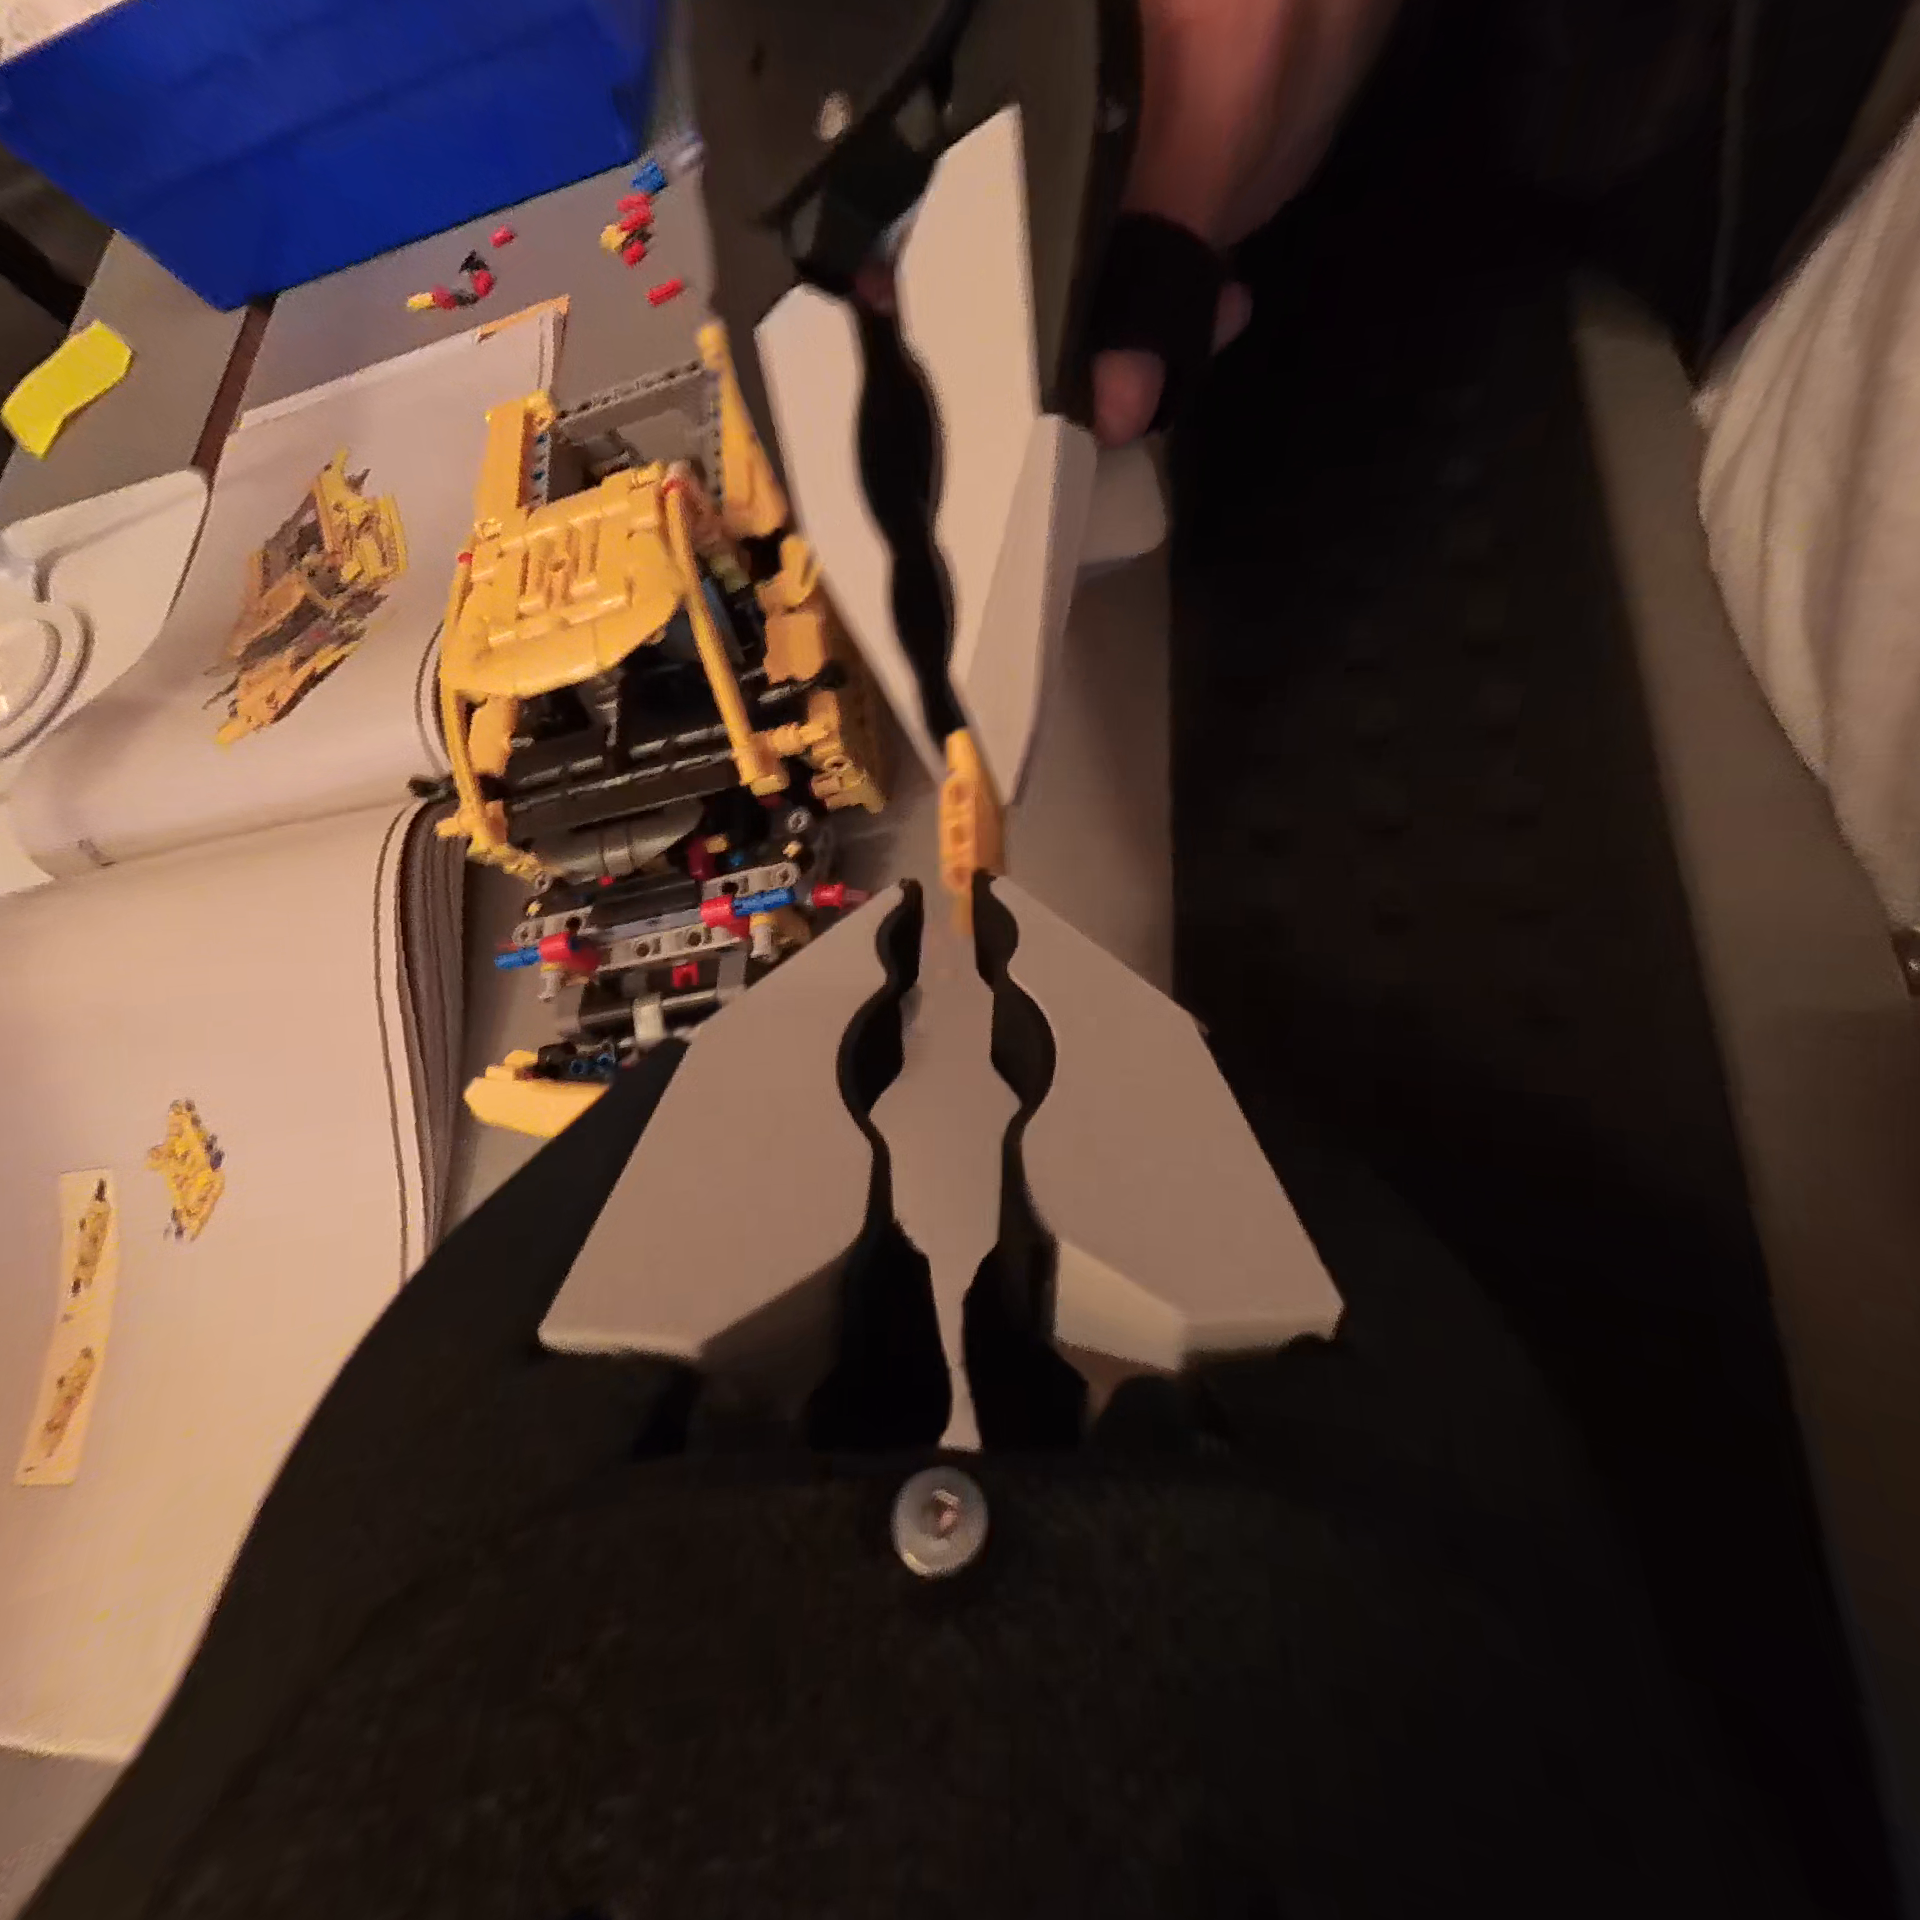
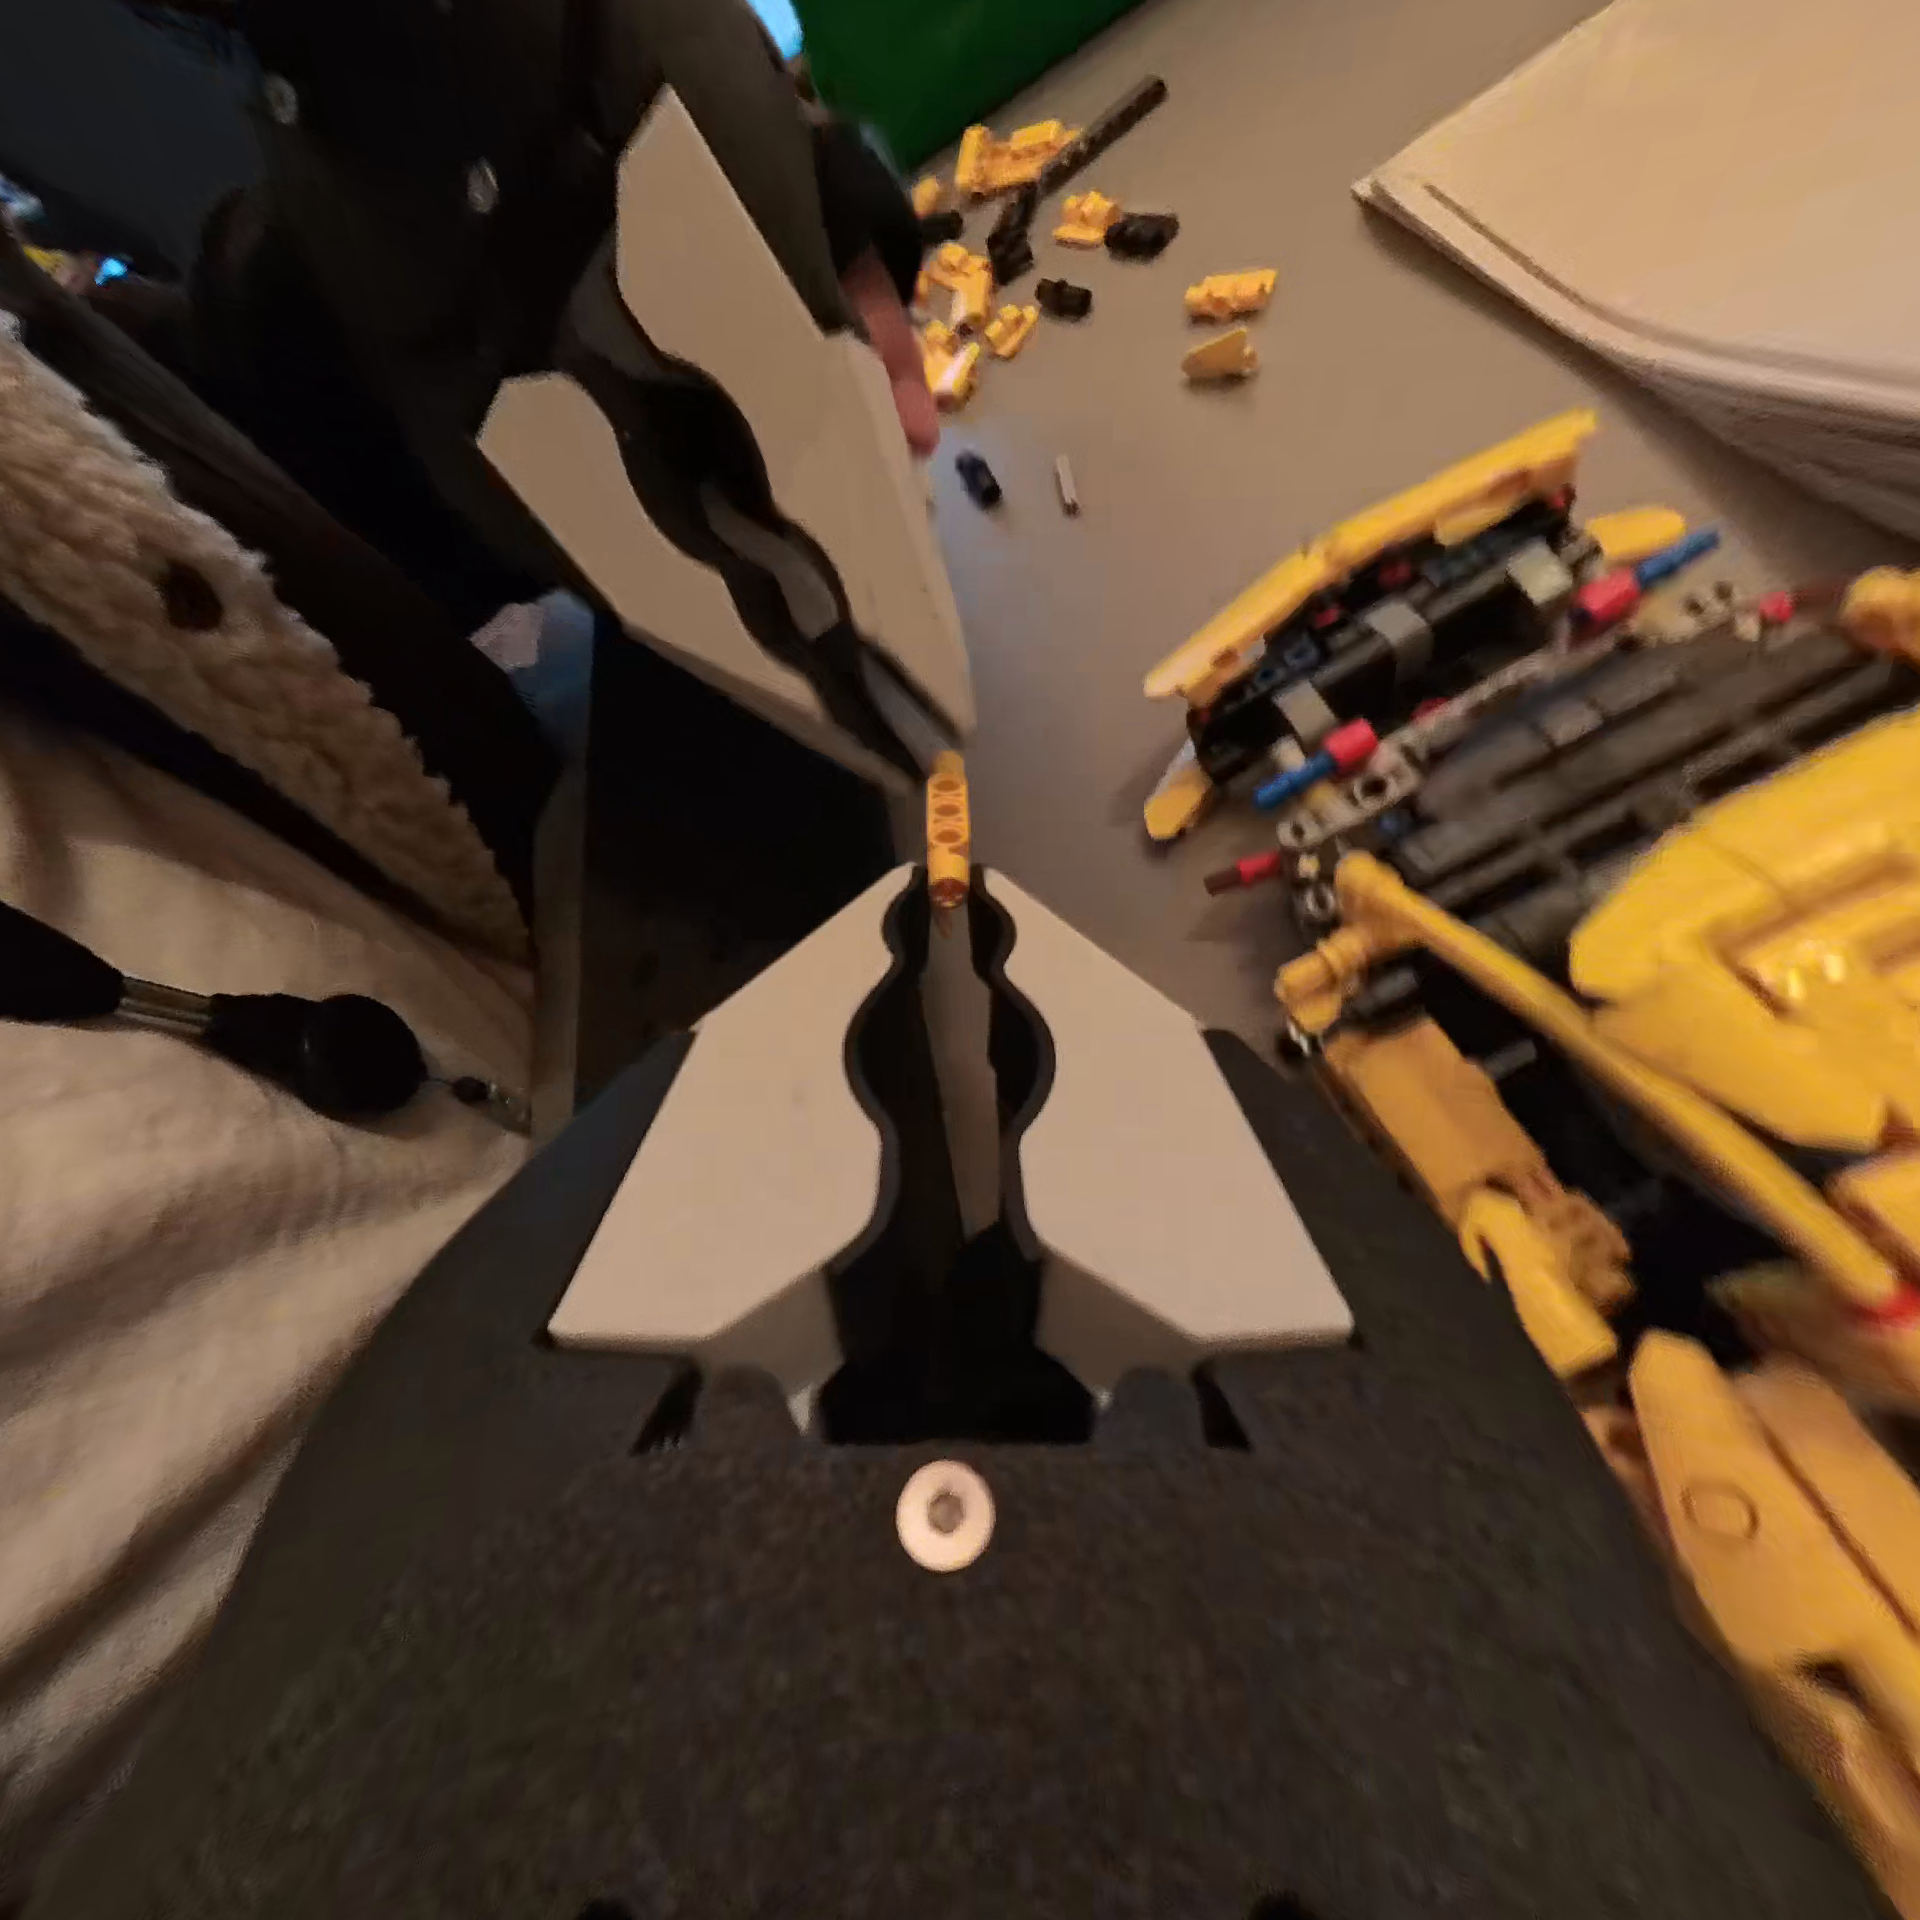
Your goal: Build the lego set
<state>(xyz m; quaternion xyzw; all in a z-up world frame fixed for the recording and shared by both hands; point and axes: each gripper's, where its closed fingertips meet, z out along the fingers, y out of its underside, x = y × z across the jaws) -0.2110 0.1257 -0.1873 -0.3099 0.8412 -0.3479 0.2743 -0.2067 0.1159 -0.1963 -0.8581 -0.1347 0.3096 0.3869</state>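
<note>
beam: small yellow beam (image 1: 971,821) pinched at both ends, between the tool tips
left tool (image 1: 948,902): clamped on its near end
right tool (image 2: 948,883): same, gripping the opposite end
model: half-built yellow model (image 1: 634,665) left of left tool, blurry
only right view: loose pieces (image 2: 1049,260) on table (image 2: 1195,457)

Bare table (image 2: 1195,499) between scattered loose pieces (image 2: 997,291) and yellow model (image 2: 1558,831) (manual (image 2: 1714,208) beyond).
</note>
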